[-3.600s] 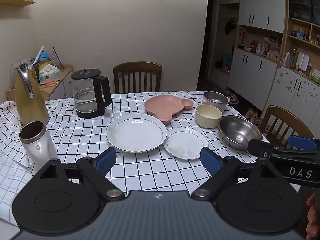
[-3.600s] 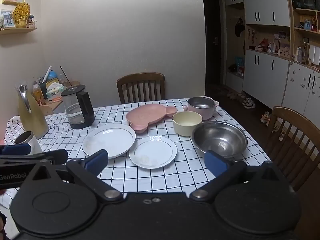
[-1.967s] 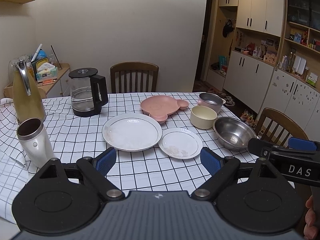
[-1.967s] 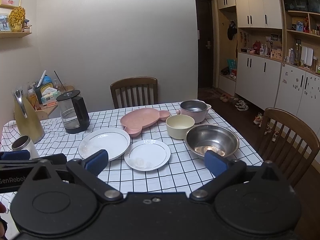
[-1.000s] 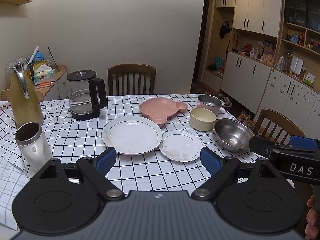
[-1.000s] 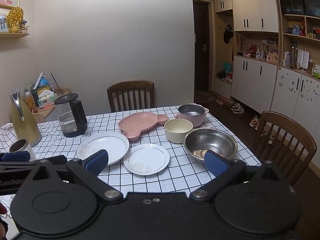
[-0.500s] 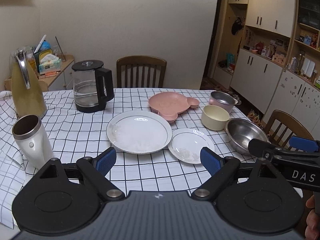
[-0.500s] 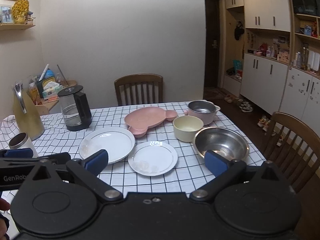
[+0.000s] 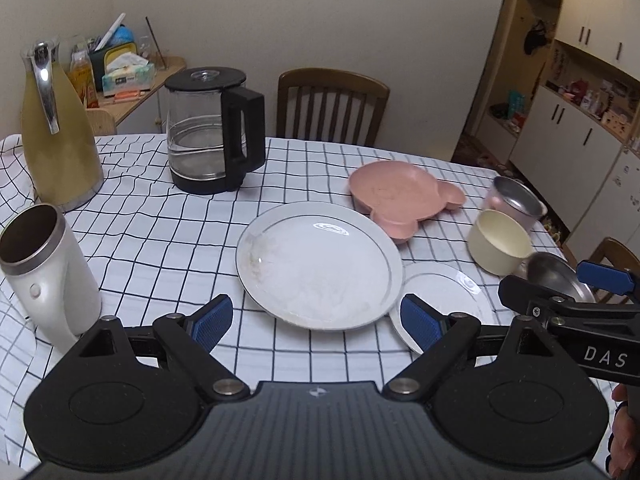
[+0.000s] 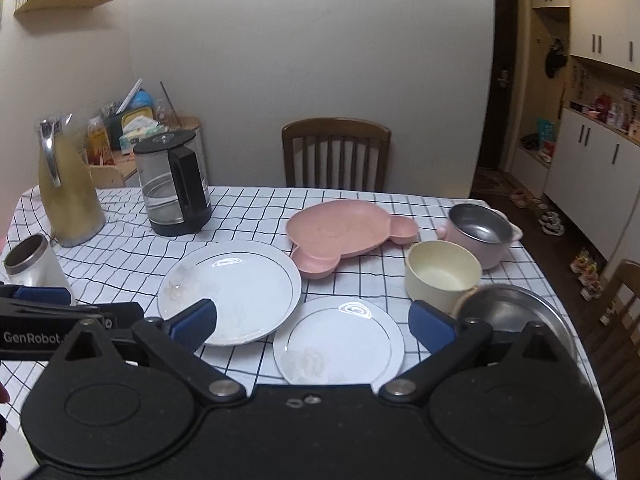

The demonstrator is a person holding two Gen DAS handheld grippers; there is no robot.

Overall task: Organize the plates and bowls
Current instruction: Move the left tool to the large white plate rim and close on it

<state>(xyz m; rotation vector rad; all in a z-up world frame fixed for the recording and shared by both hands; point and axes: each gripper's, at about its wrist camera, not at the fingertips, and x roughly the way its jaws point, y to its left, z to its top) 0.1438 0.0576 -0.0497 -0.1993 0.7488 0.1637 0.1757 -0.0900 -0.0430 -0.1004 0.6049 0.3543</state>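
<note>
A large white plate (image 9: 318,266) (image 10: 230,290) lies mid-table on the checked cloth. A small white plate (image 9: 444,300) (image 10: 340,340) lies to its right. Behind them sits a pink bear-shaped plate (image 9: 400,196) (image 10: 344,232). At the right stand a cream bowl (image 9: 500,246) (image 10: 442,276), a pink pot (image 9: 516,202) (image 10: 480,232) and a steel bowl (image 9: 552,276) (image 10: 516,312). My left gripper (image 9: 316,322) is open and empty, just short of the large plate. My right gripper (image 10: 312,326) is open and empty, above the small plate's near side.
A glass kettle (image 9: 212,128) (image 10: 172,188), a yellow carafe (image 9: 56,132) (image 10: 68,196) and a white steel-rimmed mug (image 9: 44,268) (image 10: 34,266) stand at the left. A wooden chair (image 9: 332,108) is behind the table, another chair (image 10: 620,320) at the right.
Both grippers have moved forward and down toward the table; the plates now look larger and closer. Nothing on the table has moved. Both jaws stay open.
</note>
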